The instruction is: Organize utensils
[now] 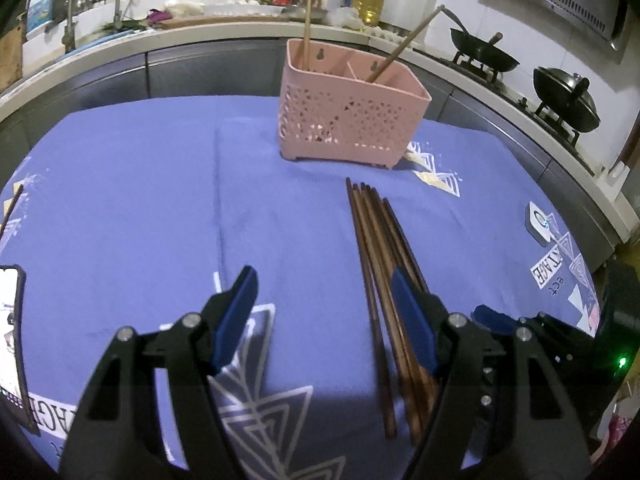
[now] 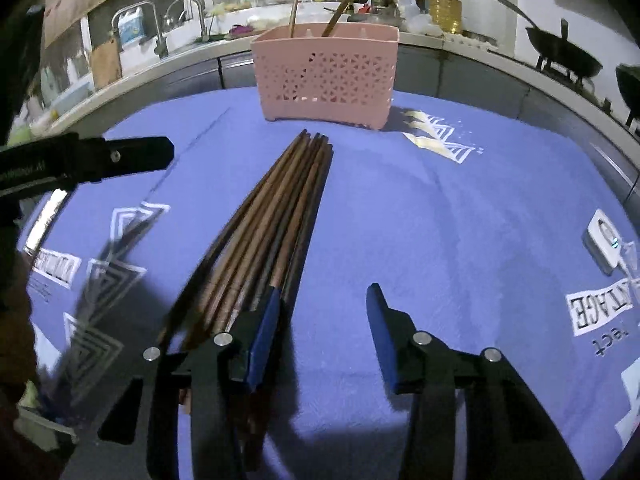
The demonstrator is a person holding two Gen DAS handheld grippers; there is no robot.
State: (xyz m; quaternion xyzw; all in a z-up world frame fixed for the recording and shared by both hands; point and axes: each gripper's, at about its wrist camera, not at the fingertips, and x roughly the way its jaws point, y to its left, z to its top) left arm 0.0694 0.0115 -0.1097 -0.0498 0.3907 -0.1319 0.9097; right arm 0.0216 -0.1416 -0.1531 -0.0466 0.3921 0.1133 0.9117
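A pink perforated utensil holder (image 1: 348, 120) stands at the far side of the blue cloth, with two brown chopsticks (image 1: 307, 28) upright in its compartments; it also shows in the right wrist view (image 2: 326, 76). A bundle of several brown chopsticks (image 1: 380, 264) lies flat on the cloth in front of it (image 2: 272, 232). My left gripper (image 1: 324, 308) is open and empty, with its right finger beside the bundle. My right gripper (image 2: 322, 320) is open and empty, its left finger against the bundle's right side. The left gripper's arm (image 2: 88, 160) shows at the left of the right wrist view.
A phone (image 1: 10, 340) lies at the cloth's left edge and a small white device (image 1: 540, 224) at its right. A single dark stick (image 1: 12, 204) lies at far left. Behind, the counter holds a sink with taps (image 1: 92, 4), bottles, and two black woks (image 1: 484, 54) on a stove.
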